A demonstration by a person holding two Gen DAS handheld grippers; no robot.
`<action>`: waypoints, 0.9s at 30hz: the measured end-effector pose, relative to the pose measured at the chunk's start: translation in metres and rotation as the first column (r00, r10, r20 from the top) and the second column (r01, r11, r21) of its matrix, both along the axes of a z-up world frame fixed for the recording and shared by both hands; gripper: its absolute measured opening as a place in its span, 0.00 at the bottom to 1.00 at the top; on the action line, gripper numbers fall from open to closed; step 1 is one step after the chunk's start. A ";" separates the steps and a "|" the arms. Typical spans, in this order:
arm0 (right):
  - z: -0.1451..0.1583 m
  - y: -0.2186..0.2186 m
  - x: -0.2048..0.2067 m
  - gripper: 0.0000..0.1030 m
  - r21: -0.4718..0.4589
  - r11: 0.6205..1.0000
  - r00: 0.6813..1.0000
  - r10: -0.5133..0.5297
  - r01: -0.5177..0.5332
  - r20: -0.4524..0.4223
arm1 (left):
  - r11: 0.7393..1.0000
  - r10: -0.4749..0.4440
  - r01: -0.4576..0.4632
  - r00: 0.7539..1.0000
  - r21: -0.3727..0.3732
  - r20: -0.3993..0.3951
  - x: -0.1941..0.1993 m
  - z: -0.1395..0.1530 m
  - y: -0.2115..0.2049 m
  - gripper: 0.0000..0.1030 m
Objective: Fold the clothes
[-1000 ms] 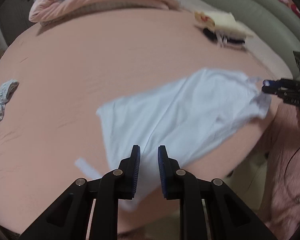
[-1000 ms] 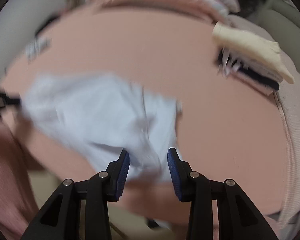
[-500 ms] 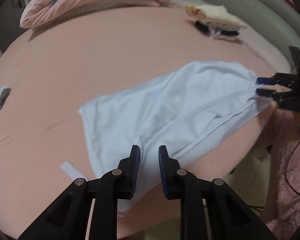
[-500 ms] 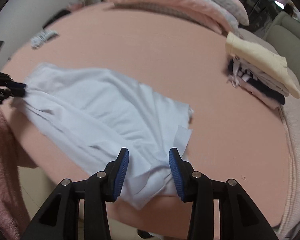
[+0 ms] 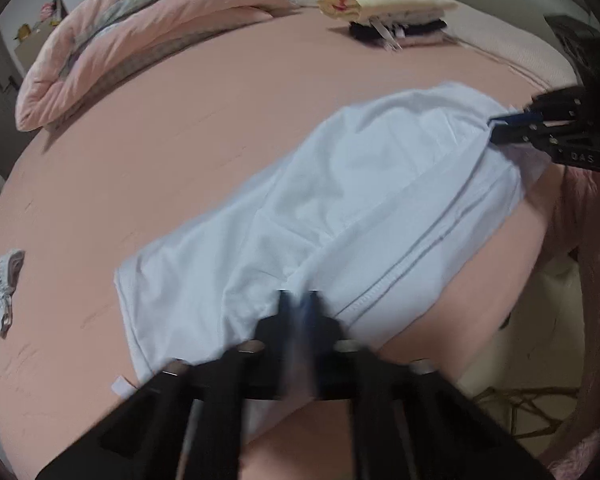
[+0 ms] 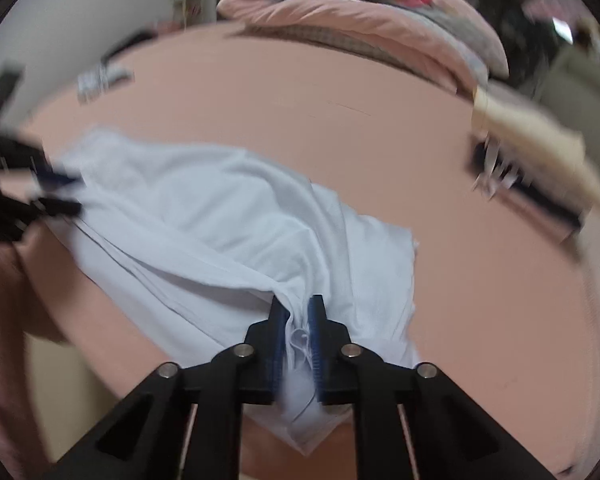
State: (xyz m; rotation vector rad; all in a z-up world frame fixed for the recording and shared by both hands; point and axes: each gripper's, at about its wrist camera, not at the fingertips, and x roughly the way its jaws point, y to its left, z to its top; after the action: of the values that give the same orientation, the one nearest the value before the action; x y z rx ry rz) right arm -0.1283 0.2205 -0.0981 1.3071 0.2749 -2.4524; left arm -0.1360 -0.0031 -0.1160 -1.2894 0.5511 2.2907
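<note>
A pale blue garment (image 5: pixel 340 208) lies spread at the near edge of a pink bed (image 5: pixel 180 140). The left tool (image 5: pixel 298 308) is clamped on one edge of it, the right tool (image 6: pixel 299 320) on the other.

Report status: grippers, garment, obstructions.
Left gripper and right gripper shut on white garment, opposite ends. Garment spread on pink bed, near edge. Nothing in the way.

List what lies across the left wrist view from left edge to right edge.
Small crumpled patterned cloth → folded pink quilt → white garment spread on the pink bed → right hand-held gripper pinching the garment's far end.
</note>
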 end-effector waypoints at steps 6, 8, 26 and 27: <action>0.018 0.007 0.019 0.05 -0.053 0.999 0.999 -0.001 -0.001 -0.038 | 0.998 0.028 -0.024 0.998 0.057 -0.062 0.013 0.023 -0.013 0.02; 0.029 0.015 0.025 0.05 -0.087 0.996 0.998 0.003 -0.008 -0.061 | 0.996 0.033 -0.029 0.998 0.086 -0.047 0.023 0.029 -0.019 0.02; 0.019 0.007 0.055 0.24 0.111 0.994 0.996 0.015 -0.005 -0.090 | 0.997 -0.042 0.043 0.999 0.060 -0.023 0.034 0.010 0.021 0.48; 0.018 0.005 0.054 0.32 0.111 0.994 0.995 0.018 -0.007 -0.103 | 0.996 -0.057 0.058 0.998 0.062 -0.025 0.033 0.010 0.027 0.48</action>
State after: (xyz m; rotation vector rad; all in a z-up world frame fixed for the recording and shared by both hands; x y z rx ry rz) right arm -0.0739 0.2256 -0.0797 1.2187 0.4504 -2.5308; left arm -0.1032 0.0239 -0.1064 -1.2032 0.5130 2.2599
